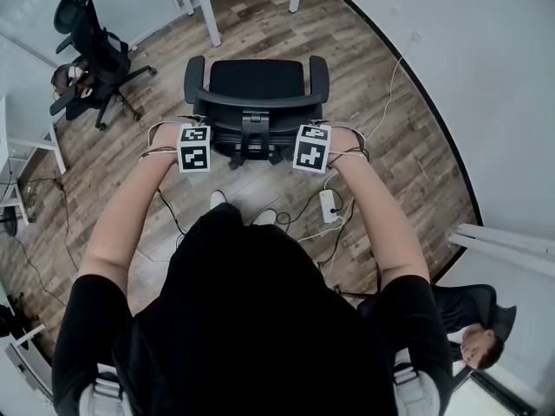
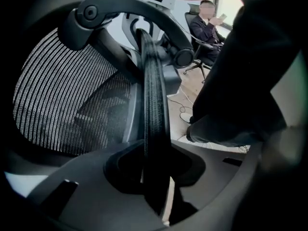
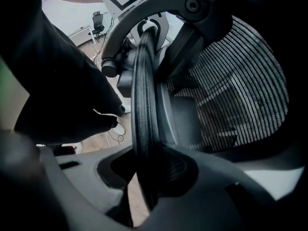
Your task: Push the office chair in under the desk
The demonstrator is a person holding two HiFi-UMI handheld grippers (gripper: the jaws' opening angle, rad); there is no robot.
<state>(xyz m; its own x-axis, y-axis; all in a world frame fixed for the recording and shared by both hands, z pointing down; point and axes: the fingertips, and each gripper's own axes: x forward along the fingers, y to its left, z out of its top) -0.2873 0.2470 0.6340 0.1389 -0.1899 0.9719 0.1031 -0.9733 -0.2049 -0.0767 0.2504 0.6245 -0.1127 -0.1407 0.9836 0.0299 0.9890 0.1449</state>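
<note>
Floor (image 1: 395,124): wood planks, with loose cables (image 1: 295,211) and a white power strip (image 1: 328,204) lying close to the standing person's right forearm.
Seated person (image 1: 475,341): at the near right corner of the room.
Left gripper (image 1: 194,148): points down. Its jaws are closed on the left part of the backrest rim (image 2: 154,114), which runs straight between them in the left gripper view.
Right gripper (image 1: 311,149): points down. Its jaws are clamped on the right part of the same rim, and the right gripper view shows the mesh to the rim's right.
Office chair (image 1: 257,78): black, just beyond the grippers. Its seat and armrests face the far side, and it stands on bare floor short of the desk.
Desk (image 1: 208,11): only white legs show at the far edge, beyond the seat and apart from it.
Second chair (image 1: 94,46): black, at the far left, well apart.
</note>
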